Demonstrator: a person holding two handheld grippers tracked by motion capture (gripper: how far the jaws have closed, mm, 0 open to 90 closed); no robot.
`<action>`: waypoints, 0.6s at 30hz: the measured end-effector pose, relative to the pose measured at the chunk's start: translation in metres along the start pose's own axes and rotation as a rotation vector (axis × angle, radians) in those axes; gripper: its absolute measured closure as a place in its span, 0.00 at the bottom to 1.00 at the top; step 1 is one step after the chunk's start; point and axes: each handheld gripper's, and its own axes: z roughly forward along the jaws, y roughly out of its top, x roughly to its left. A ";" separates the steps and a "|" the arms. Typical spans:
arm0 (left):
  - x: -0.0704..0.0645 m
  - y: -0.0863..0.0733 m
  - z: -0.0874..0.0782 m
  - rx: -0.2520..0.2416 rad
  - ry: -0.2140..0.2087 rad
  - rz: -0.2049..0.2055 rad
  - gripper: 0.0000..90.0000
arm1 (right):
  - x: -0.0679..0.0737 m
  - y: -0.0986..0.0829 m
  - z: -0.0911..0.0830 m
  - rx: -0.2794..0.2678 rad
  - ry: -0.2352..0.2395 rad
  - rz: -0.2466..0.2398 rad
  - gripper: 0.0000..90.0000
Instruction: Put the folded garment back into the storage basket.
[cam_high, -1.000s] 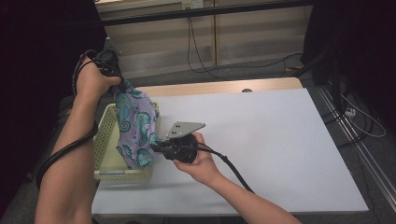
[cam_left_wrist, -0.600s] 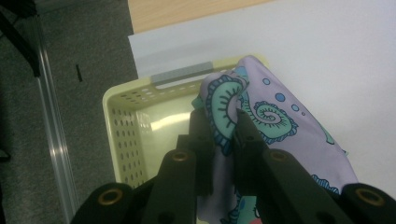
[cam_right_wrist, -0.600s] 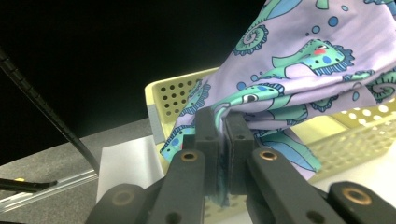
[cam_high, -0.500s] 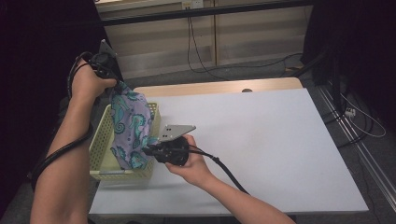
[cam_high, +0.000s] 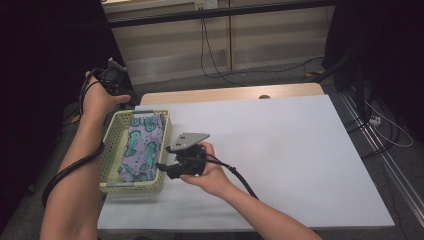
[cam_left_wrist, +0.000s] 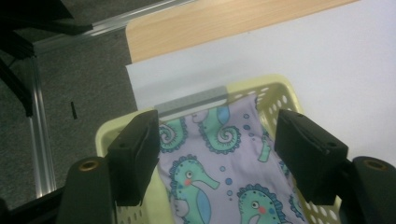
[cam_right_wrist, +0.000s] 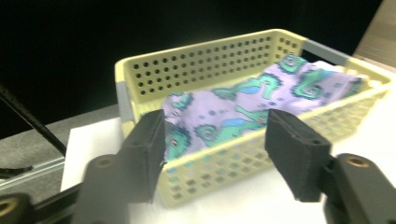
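Now both my claws, left (cam_high: 131, 95) and right (cam_high: 162, 169), gape empty; the seahorse cloth (cam_high: 141, 148) lies flat in the basket (cam_high: 111, 145), seemingly released there.

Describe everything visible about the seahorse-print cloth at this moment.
The cloth is lilac fabric printed with teal seahorses and small dots. It lies loosely spread inside the pale yellow perforated basket, covering most of its floor, one end riding up against the grey-taped end rim. It looks soft and slightly rumpled. Neither gripper touches it; both have open jaws.
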 end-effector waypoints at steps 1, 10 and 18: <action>-0.002 0.000 0.000 -0.006 -0.009 0.007 0.35 | -0.003 0.000 -0.006 0.005 -0.003 -0.003 0.39; -0.024 -0.007 -0.001 -0.037 -0.046 0.032 0.31 | -0.022 -0.004 -0.049 -0.004 -0.088 -0.008 0.32; -0.041 -0.008 0.006 -0.045 -0.091 0.061 0.28 | -0.039 -0.018 -0.082 -0.002 -0.144 0.017 0.31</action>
